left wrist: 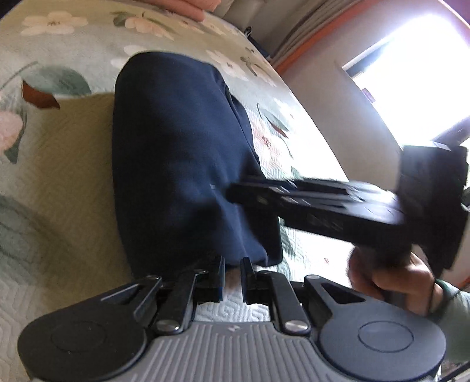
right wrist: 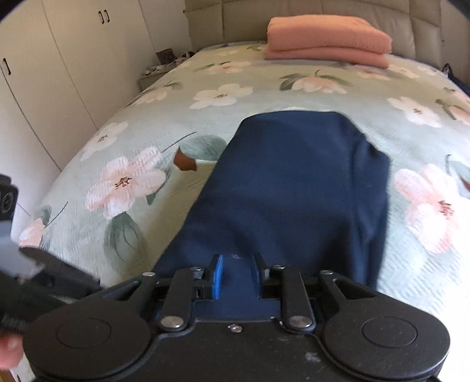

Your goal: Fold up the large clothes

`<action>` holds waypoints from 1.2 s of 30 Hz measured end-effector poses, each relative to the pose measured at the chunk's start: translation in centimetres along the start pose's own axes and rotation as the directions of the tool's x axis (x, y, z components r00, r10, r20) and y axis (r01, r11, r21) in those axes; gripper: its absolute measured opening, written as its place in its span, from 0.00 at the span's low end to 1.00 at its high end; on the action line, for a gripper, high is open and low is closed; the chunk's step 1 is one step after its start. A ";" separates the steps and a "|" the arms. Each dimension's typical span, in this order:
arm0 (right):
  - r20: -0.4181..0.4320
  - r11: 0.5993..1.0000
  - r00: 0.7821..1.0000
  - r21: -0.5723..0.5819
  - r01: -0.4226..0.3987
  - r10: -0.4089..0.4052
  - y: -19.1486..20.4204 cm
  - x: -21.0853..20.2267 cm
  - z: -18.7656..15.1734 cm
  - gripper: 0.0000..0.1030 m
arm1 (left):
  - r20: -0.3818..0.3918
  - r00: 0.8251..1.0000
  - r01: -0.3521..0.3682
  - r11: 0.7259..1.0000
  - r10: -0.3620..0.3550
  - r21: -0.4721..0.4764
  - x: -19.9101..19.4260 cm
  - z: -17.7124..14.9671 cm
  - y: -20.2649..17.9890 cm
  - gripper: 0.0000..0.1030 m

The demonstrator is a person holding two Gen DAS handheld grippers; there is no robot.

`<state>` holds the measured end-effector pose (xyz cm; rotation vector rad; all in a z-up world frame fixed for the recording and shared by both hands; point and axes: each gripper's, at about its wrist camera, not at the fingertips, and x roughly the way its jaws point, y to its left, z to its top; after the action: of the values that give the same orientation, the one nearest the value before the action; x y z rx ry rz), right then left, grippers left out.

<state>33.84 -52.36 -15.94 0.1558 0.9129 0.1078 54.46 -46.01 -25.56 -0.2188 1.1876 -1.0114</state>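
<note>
A navy garment [right wrist: 293, 182] lies folded into a long strip on the floral bedspread [right wrist: 229, 94]. My right gripper [right wrist: 238, 270] hovers over its near end, jaws open, with navy cloth lying between the blue pads and not pinched. In the left wrist view the same garment [left wrist: 182, 152] runs away from my left gripper [left wrist: 232, 266]. Its jaws stand a narrow gap apart at the garment's near edge, with only bedspread [left wrist: 58, 182] showing between them. The right gripper [left wrist: 235, 191], blurred, reaches in from the right with its tip over the cloth, held by a hand [left wrist: 393, 279].
A folded pink blanket [right wrist: 329, 38] lies by the padded headboard [right wrist: 293, 17]. White wardrobe doors [right wrist: 58, 73] line the left side past a small bedside table [right wrist: 152, 73]. A bright window [left wrist: 411, 73] is off the bed's right edge.
</note>
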 end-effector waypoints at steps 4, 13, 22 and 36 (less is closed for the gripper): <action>-0.012 1.000 1.000 0.006 -0.003 0.003 0.0 1.9 0.1 0.25 | -0.016 1.000 -0.015 1.000 0.015 -0.023 0.2 -0.9 0.5 0.12; -0.045 0.996 0.997 0.056 0.062 -0.060 -1.6 2.0 -1.6 0.00 | -0.002 1.000 0.025 1.000 -0.025 -0.011 -0.3 -0.3 0.0 0.12; -0.066 0.979 0.986 0.131 0.157 -0.150 -5.6 -1.8 -4.0 0.04 | 0.089 0.996 0.001 0.999 0.003 -0.045 0.9 2.0 0.6 0.16; 0.070 0.970 0.970 0.096 0.225 -0.232 -7.5 -2.0 -0.5 0.04 | -0.083 0.995 -0.045 0.999 0.045 0.006 5.0 -1.1 -0.1 0.05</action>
<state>32.43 -60.02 -16.02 0.1344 0.8489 -0.1525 53.58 -49.46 -29.29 -0.1471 1.2609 -0.9915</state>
